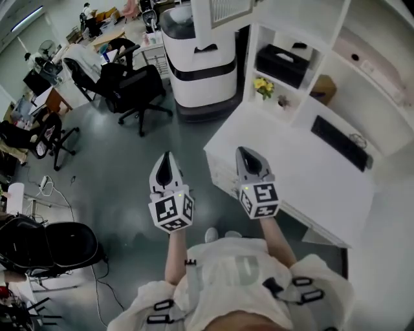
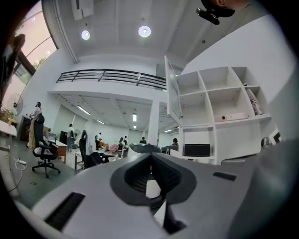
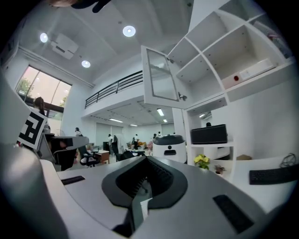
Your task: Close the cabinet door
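The cabinet door [image 3: 161, 79], white-framed with a glass pane, stands swung open from the white shelf unit [image 3: 219, 51]. It shows edge-on as the door [image 2: 171, 93] in the left gripper view and as the door [image 1: 223, 10] at the top of the head view. My left gripper [image 1: 165, 160] and right gripper [image 1: 248, 155] are held level side by side in front of the person, well short of the door. The left gripper [image 2: 150, 158] and the right gripper [image 3: 145, 159] are each shut with nothing between the jaws.
A white desk [image 1: 304, 187] with a black keyboard [image 1: 339, 142] lies right of the grippers. A white rounded machine [image 1: 197, 58] stands ahead, with black office chairs [image 1: 132, 87] to its left. Yellow flowers [image 1: 262, 85] and a black box [image 1: 283, 64] sit on low shelves.
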`<state>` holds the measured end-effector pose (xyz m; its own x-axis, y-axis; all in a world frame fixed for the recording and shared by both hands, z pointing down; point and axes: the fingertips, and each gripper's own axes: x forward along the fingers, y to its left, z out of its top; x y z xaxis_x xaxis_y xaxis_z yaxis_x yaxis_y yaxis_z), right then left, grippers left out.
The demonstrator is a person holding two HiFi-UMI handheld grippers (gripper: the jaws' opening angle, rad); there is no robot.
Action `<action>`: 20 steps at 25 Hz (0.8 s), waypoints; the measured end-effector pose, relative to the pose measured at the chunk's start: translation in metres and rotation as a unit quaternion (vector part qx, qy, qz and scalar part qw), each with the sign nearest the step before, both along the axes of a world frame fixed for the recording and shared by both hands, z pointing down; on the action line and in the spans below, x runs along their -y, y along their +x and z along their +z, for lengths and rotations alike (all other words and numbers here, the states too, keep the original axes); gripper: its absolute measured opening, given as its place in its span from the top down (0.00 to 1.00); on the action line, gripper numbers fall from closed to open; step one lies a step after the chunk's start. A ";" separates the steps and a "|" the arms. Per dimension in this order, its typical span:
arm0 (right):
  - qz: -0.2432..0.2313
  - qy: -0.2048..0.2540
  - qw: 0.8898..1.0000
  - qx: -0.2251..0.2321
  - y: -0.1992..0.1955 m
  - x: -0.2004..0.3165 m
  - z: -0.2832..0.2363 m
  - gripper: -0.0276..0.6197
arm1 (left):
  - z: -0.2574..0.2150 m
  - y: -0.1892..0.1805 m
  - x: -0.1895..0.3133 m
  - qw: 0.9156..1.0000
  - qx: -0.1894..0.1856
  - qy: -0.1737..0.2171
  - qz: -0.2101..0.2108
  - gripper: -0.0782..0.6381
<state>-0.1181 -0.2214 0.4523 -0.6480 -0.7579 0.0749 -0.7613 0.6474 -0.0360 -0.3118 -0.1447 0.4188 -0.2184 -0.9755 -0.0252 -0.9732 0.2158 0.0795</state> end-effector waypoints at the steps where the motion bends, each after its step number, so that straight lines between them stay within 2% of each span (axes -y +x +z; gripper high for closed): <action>1: 0.019 -0.001 1.000 0.001 0.012 0.002 0.000 0.95 | -0.002 0.006 0.007 1.000 0.001 0.002 0.015 0.88; 6: 0.104 0.003 0.995 0.003 0.067 0.006 -0.001 0.95 | -0.004 0.038 0.038 0.997 0.000 0.003 0.080 0.88; 11: 0.158 0.001 0.988 -0.001 0.110 0.005 0.002 0.95 | -0.003 0.073 0.053 0.993 0.004 0.001 0.122 0.88; 15: 0.184 -0.005 0.983 0.001 0.140 0.007 0.004 0.95 | -0.002 0.104 0.067 0.989 0.004 0.002 0.148 0.88; 20: 0.194 -0.006 0.981 0.005 0.154 0.013 0.003 0.95 | -0.008 0.123 0.074 0.987 0.011 0.008 0.162 0.88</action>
